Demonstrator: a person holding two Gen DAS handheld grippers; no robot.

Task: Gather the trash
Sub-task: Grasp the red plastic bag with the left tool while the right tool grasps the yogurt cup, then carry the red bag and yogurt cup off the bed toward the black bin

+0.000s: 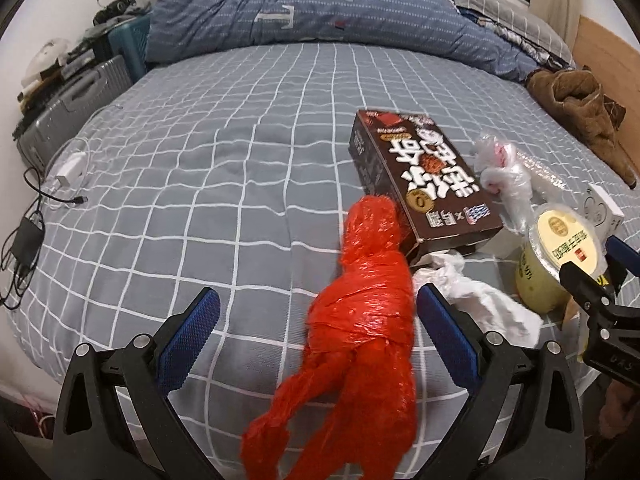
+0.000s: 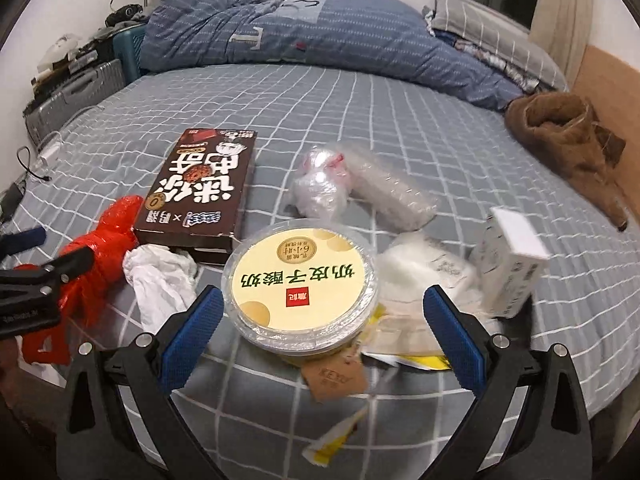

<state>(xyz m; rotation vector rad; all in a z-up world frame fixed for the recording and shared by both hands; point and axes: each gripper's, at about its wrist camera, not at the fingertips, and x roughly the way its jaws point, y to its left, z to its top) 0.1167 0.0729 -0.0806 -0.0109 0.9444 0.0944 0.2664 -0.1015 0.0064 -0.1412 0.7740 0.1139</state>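
Two grippers, both spread wide with nothing pinched. Left gripper hangs over the bed's near edge, the twisted red plastic bag lying between its blue pads, close to the right pad. Right gripper sits over the yogurt tub, sealed lid up, near the bed's front edge. Trash clusters at that edge: brown snack box lying flat, crumpled white tissue at its near end, clear plastic wrap farther in, white carton tilted toward the right edge, yellow wrapper scraps nearest. Bed has a grey sheet with white grid. Blue duvet is bunched along the far edge, brown garment at the right edge. Grey suitcase and cables sit off the left edge.
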